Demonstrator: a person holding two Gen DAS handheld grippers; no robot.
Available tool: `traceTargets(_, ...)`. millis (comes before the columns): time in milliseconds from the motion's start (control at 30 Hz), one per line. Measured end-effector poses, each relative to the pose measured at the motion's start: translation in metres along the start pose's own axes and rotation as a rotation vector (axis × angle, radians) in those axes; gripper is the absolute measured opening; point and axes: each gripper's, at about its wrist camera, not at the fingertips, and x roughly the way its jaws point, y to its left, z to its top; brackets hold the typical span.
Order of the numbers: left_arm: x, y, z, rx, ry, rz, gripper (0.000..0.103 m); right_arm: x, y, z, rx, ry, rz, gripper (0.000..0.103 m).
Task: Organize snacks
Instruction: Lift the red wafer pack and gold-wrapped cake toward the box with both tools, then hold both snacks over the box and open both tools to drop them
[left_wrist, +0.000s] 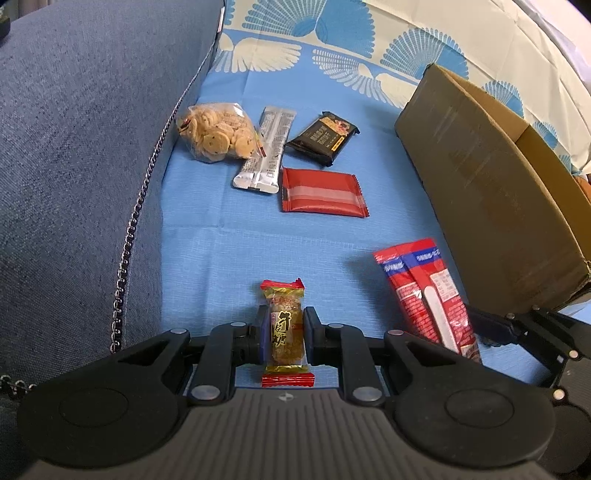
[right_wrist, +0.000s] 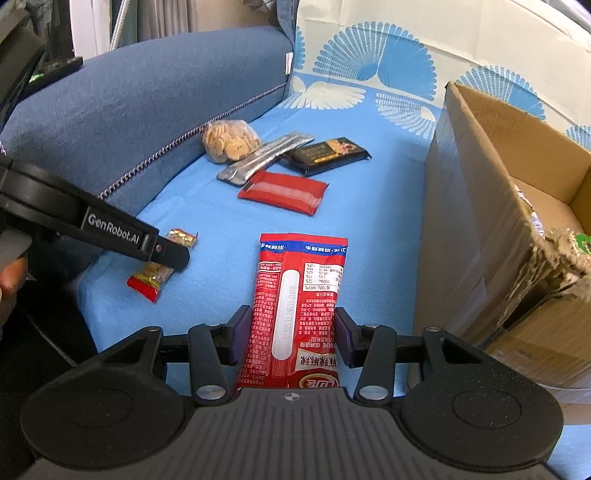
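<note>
My left gripper (left_wrist: 286, 334) is shut on a small gold-wrapped candy (left_wrist: 287, 321) with red ends, pinched across its middle just above the blue cloth (left_wrist: 229, 251). The right wrist view shows the same candy (right_wrist: 153, 278) under the left gripper's fingertips (right_wrist: 173, 258). My right gripper (right_wrist: 291, 332) is shut on a long red snack packet (right_wrist: 299, 280), its pads against both long edges. From the left wrist camera, that red packet (left_wrist: 424, 295) stands tilted up off the cloth beside the cardboard box (left_wrist: 491, 192).
Further back on the cloth lie a clear bag of cookies (left_wrist: 218, 133), a silver packet (left_wrist: 266, 147), a black packet (left_wrist: 323, 136) and a flat red packet (left_wrist: 321, 192). The open box (right_wrist: 480, 229) on the right holds some items. A blue sofa cushion (left_wrist: 81, 147) borders the left.
</note>
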Motion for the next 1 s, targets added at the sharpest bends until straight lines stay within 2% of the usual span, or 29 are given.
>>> traceTargets(233, -0.017, -0.002, -0.002, 0.008, -0.098, -0.025, 0.02, -0.017, -0.001, 0.007, 0.009, -0.089, 0.007, 0.049)
traceTargets(467, -0.037, 0.0, -0.002, -0.023, -0.209, -0.038, 0.02, -0.048, -0.005, 0.004, -0.048, -0.199, 0.021, 0.049)
traceTargets(833, -0.072, -0.008, -0.013, -0.059, -0.23, -0.094, 0.02, -0.104, -0.028, 0.017, -0.027, -0.391, 0.06, 0.049)
traceTargets(1000, -0.092, -0.022, -0.014, -0.046, -0.233, -0.118, 0.02, -0.135, -0.057, 0.027, 0.017, -0.467, 0.05, 0.049)
